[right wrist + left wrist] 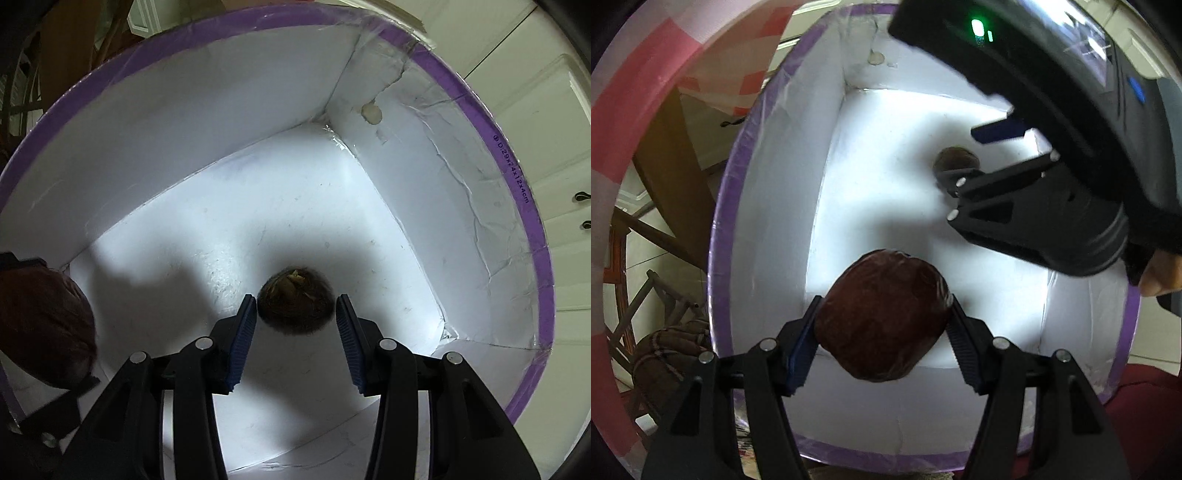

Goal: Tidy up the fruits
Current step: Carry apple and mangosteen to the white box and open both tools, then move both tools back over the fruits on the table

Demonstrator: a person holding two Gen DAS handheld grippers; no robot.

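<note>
I have both grippers over the white box [783, 206] with the purple rim, and I'll place everything against that box.

My left gripper [882, 332] has its fingers [801, 354] clamped on a dark red fruit [882, 317], one pad pressed to each side of it. The fruit hangs above the box's near wall, just inside the rim, clear of the floor as far as I can tell. In the right wrist view the same red fruit [44, 325] shows at the left edge, over the box's left side.

My right gripper [295, 317] reaches down into the box. Its fingers [242, 332] stand apart on either side of a small brown fuzzy fruit [295, 302]. There is a narrow gap at the right pad, and the left pad is very close, though I cannot tell whether it touches. That fruit sits on the box floor, toward the middle. From the left wrist view I see the right gripper [956, 177] coming in from the box's right side, with the brown fruit [955, 157] partly hidden behind its tips. A bit of a hand [1160, 277] shows at the box's right rim.
</note>
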